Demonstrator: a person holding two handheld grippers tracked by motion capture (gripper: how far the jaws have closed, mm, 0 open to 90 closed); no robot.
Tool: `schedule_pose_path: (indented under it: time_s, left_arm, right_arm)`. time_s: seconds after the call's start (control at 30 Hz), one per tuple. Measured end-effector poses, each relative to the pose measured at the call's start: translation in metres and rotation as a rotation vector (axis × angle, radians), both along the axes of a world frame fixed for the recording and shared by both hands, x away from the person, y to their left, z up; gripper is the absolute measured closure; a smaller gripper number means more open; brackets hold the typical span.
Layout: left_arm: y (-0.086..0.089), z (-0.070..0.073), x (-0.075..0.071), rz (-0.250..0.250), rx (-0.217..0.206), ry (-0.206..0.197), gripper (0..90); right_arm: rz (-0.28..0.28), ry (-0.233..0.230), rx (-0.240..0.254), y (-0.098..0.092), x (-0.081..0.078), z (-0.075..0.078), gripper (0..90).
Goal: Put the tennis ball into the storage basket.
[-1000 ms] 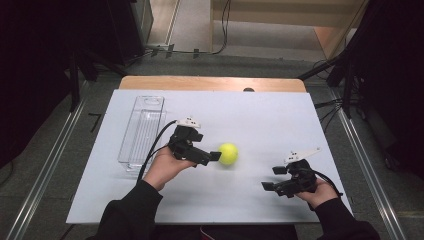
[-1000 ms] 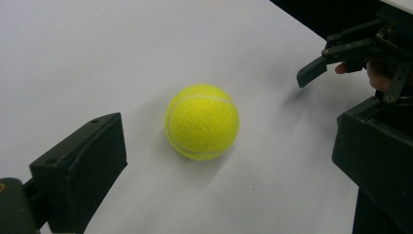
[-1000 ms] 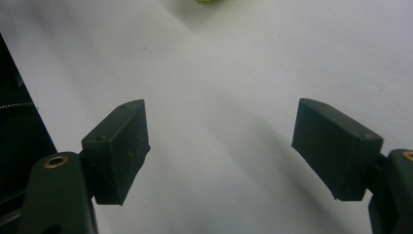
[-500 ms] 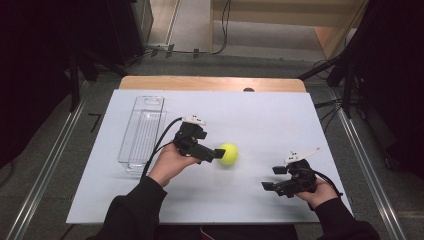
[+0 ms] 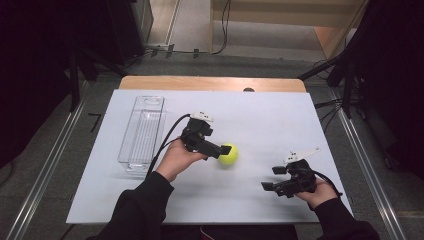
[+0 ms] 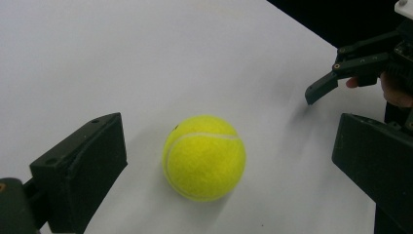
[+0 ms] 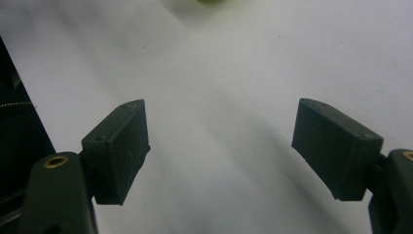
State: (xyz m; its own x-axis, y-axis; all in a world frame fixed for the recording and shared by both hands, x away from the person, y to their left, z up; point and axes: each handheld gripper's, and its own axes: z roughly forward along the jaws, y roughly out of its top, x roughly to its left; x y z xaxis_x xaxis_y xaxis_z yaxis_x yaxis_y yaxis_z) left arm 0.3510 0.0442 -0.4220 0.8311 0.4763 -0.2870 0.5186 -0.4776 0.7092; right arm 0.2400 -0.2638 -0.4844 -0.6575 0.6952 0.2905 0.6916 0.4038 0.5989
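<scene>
Left gripper (image 5: pixel 223 150) has closed in on the ball (image 5: pixel 228 154) over the last second; its tip now sits right at the ball. Jaws wide apart, ball between them in the left gripper view (image 6: pixel 203 157), no contact yet. Ball itself hasn't budged: mid-mat, well right of the clear bin (image 5: pixel 141 131). Grasp looks imminent. Right gripper (image 5: pixel 272 186) unchanged, jaws apart, empty, resting well right of the ball and nearer the person.
</scene>
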Motion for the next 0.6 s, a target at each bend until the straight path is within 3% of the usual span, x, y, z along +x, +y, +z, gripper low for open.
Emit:
schedule_pose_path:
  time_s: [0.6]
  left_arm:
    - [-0.026, -0.001, 0.012, -0.016, 0.019, -0.018, 0.0]
  right_arm:
    - [0.005, -0.007, -0.016, 0.002, -0.001, 0.000, 19.2]
